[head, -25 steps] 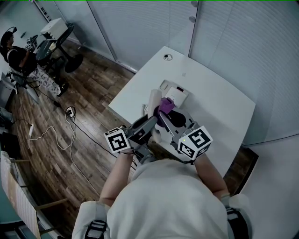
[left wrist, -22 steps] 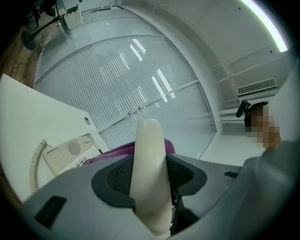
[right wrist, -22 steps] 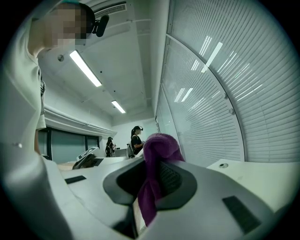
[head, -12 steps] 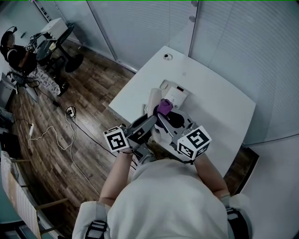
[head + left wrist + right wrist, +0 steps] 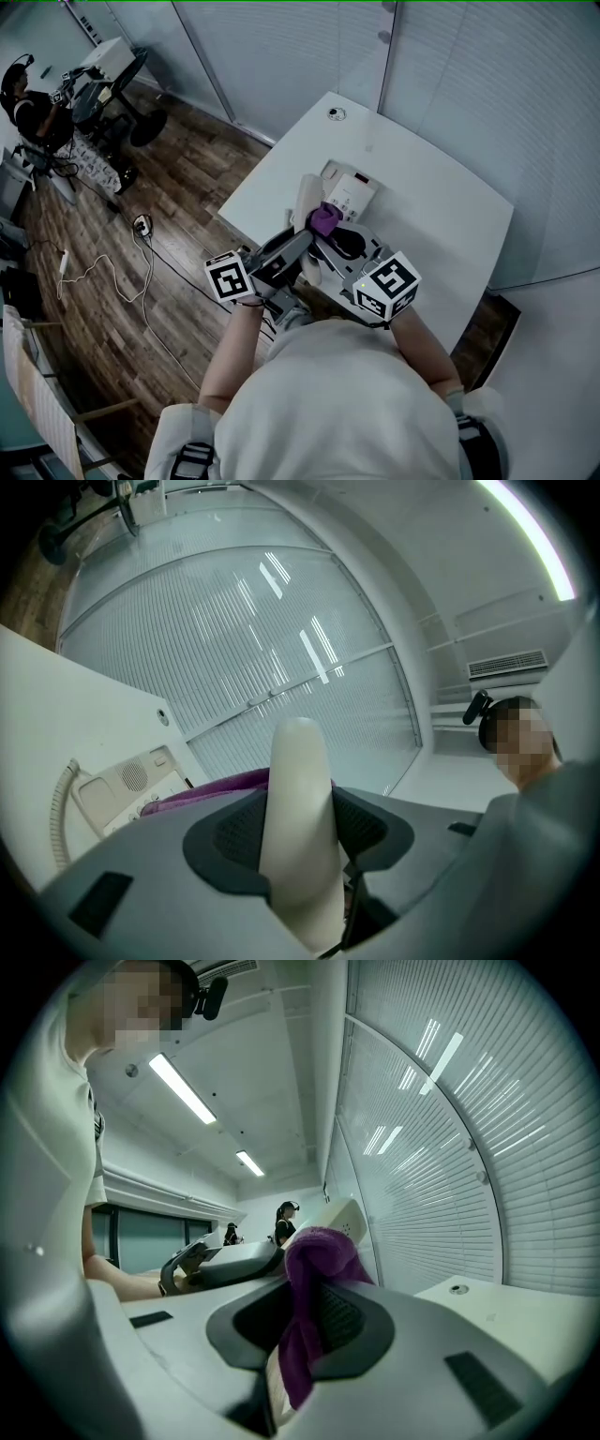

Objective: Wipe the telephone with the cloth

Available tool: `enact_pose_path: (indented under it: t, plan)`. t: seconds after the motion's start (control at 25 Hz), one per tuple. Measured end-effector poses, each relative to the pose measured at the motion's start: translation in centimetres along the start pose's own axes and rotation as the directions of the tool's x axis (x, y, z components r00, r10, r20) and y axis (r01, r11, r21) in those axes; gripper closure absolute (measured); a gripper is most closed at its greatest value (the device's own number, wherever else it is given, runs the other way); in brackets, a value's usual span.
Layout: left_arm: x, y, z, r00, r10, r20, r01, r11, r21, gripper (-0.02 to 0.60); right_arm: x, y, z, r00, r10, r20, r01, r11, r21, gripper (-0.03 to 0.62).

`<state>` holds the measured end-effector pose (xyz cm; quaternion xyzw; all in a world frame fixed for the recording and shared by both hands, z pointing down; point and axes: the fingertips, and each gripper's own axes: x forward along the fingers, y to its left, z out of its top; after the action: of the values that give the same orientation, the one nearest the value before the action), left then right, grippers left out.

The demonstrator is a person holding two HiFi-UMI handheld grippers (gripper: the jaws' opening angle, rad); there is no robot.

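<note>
the left gripper (image 5: 300, 841) had its 2 jaws pinched on 1 cream handset (image 5: 298, 780), which stood upright between them. the right gripper (image 5: 309, 1330) had its 2 jaws closed on 1 purple cloth (image 5: 315, 1258), bunched just beside the handset's upper end; whether they touched was unclear. beyond them 1 telephone base (image 5: 354, 193) lay on the 1 white table (image 5: 441, 216), with its coiled cord (image 5: 63, 803) at the base's side.

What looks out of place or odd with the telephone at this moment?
Only the handset: it is off the telephone base, clamped in the left tool. The right tool holds the purple cloth near it. Nothing looks spilled or broken.
</note>
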<state>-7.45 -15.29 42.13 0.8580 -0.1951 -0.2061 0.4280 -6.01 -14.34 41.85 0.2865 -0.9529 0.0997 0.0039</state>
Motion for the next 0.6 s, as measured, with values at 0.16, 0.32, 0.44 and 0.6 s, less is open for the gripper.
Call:
enact_pose_path:
  t: [0.16, 0.32, 0.44, 0.6]
  plan:
    - [0.05, 0.03, 0.15, 1.0, -0.009, -0.004, 0.009, 1.0, -0.007, 0.356, 0.17, 0.21, -0.08, 1.0, 0.014, -0.012, -0.014, 1.0, -0.008, 0.528]
    - [0.04, 0.08, 0.35, 1.0, -0.011, -0.002, 0.011, 1.0, -0.017, 0.356, 0.36, 0.61, -0.41, 0.999, 0.032, -0.031, -0.032, 0.999, -0.006, 0.526]
    - [0.28, 0.24, 0.33, 1.0, -0.006, -0.008, 0.006, 1.0, -0.005, 0.356, 0.31, 0.55, -0.63, 0.999, 0.036, -0.032, -0.036, 0.999, 0.027, 0.527]
    - [0.2, 0.22, 0.92, 1.0, -0.009, 0.006, 0.009, 1.0, -0.006, 0.356, 0.5, 0.73, -0.48, 0.999, 0.049, -0.025, -0.047, 0.997, 0.06, 0.526]
